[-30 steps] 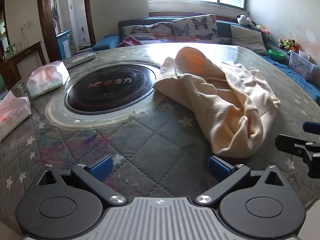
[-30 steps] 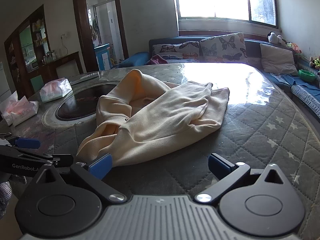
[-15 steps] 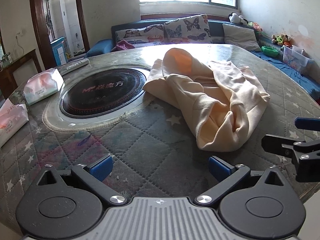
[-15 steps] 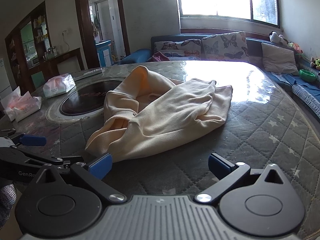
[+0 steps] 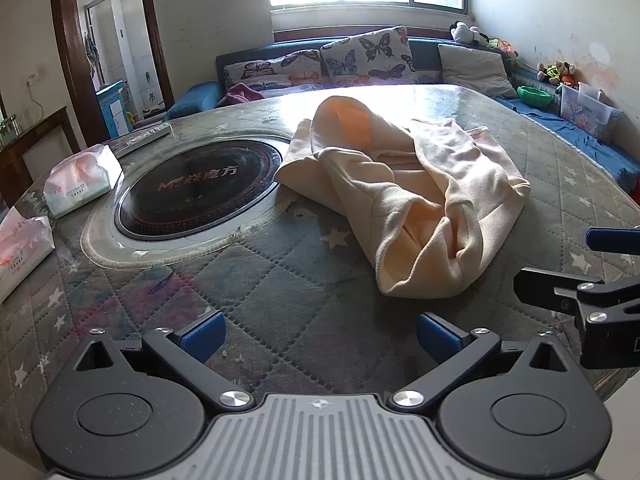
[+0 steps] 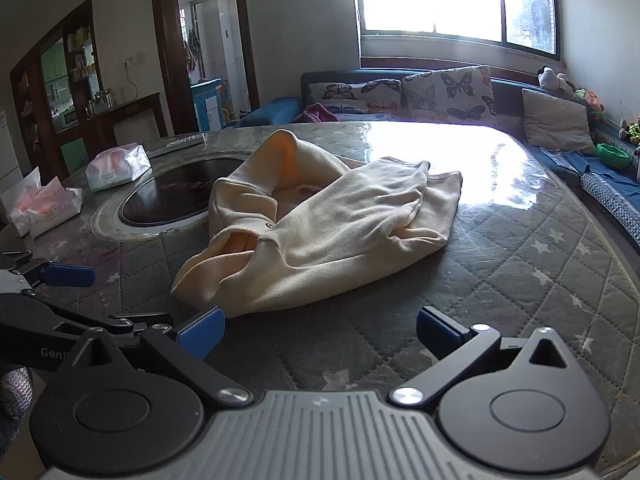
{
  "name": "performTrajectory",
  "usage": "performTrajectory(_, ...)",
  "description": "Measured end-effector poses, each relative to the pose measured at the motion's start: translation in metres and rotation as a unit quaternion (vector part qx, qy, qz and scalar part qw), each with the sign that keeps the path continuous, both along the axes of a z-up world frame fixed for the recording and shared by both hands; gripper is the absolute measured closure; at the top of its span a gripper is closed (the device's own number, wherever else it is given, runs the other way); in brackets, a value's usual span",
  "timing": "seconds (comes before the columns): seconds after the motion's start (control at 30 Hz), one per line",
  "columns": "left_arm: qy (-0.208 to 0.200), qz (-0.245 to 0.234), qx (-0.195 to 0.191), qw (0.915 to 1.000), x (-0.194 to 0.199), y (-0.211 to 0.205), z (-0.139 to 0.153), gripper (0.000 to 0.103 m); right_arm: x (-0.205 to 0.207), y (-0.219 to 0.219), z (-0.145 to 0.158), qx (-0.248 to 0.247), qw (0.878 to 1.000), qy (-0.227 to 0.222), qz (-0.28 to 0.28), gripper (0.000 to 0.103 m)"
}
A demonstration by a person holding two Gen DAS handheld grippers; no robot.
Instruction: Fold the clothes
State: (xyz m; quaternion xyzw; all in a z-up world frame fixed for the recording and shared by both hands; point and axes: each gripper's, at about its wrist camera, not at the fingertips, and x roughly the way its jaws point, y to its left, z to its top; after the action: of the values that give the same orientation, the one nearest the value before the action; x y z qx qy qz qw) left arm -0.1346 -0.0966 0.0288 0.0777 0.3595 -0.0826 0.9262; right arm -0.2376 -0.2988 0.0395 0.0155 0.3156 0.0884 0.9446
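A cream garment (image 5: 416,184) lies crumpled in a heap on the round quilted table (image 5: 248,280), its open hem end nearest me. In the right wrist view the same garment (image 6: 328,220) fills the middle of the table. My left gripper (image 5: 320,334) hovers open above the near table edge, short of the garment and to its left. My right gripper (image 6: 320,334) is open too, its left fingertip just short of the garment's near end. Neither holds anything. The right gripper (image 5: 592,276) shows at the right edge of the left wrist view.
A black round hotplate (image 5: 196,184) is set in the table left of the garment. Two tissue packs (image 5: 80,184) (image 5: 20,248) lie at the left. A sofa with butterfly cushions (image 5: 360,60) stands behind the table, and a doorway (image 6: 200,52) opens at the back left.
Both grippers have drawn back slightly and risen, so the garment sits a little farther off in both views. The garment itself has not moved. Both stay open.
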Motion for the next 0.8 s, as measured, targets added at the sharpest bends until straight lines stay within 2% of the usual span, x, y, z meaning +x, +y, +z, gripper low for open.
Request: performTrajectory(0.8, 0.004, -0.004, 0.007, 1.0000, 0.0013, -0.0066, -0.0011, 0.000, 0.0011, 0.0000, 0.0005, -0.006, 1.000, 0.005, -0.001, 0.000)
